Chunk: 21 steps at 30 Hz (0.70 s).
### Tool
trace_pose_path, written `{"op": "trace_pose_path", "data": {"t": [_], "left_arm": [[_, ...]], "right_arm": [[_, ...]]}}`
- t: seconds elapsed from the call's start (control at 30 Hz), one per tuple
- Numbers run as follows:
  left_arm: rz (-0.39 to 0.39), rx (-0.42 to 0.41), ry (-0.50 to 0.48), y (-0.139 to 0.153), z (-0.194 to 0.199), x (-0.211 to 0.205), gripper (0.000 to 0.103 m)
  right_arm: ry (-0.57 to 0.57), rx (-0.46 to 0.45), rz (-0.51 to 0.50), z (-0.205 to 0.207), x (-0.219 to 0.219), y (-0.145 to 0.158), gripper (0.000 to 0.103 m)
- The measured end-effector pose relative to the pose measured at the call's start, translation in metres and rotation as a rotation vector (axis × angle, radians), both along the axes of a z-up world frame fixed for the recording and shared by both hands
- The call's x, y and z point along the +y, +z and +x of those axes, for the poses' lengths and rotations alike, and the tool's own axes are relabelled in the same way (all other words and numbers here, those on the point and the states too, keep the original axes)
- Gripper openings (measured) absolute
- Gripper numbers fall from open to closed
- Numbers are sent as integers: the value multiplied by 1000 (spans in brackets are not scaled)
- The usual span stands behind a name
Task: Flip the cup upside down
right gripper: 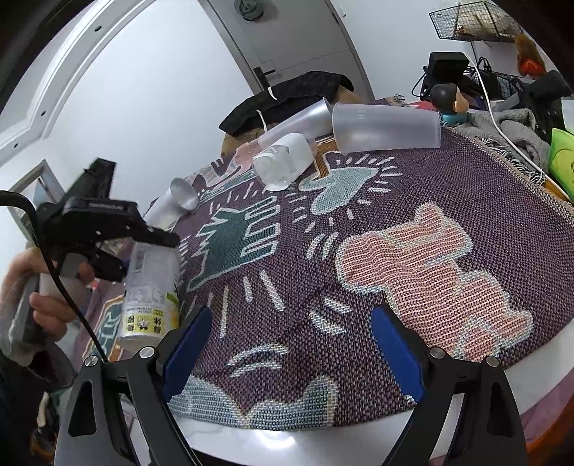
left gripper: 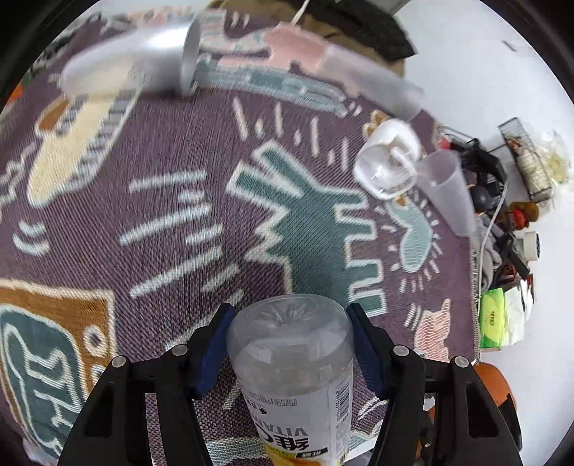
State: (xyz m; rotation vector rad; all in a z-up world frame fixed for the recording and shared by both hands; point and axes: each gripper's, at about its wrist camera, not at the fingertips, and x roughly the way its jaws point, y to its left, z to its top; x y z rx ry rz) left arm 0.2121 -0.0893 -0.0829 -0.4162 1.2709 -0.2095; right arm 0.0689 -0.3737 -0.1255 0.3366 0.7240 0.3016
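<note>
My left gripper is shut on a clear plastic bottle with a white and yellow label, its base pointing away from the camera. In the right wrist view the same bottle hangs cap-down in the left gripper above the table's left edge. My right gripper is open and empty over the near part of the patterned cloth. Several cups lie on their sides at the far end: a white cup, a large frosted cup, a slim frosted cup and a silver cup.
The woven cloth covers a round white table. Clutter stands at the far right: a toy figure, a grey towel, a green tissue pack, wire baskets and cables. A dark garment lies beyond the cups.
</note>
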Motion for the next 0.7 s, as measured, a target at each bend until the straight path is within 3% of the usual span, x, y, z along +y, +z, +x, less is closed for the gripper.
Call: {"op": "trace_pose_path", "data": {"t": [0.2, 0.4, 0.53, 0.7], "left_arm": [[60, -192, -36, 47, -15, -2, 64], [199, -425, -79, 89, -38, -12, 65], [299, -557, -102, 101, -48, -25, 65], [391, -662, -118, 96, -51, -38, 65]], "right_arm": [[3, -6, -10, 0, 2, 1, 91], [2, -1, -14, 0, 3, -2, 91], [4, -5, -20, -1, 4, -1, 91], [0, -10, -30, -2, 4, -1, 91]]}}
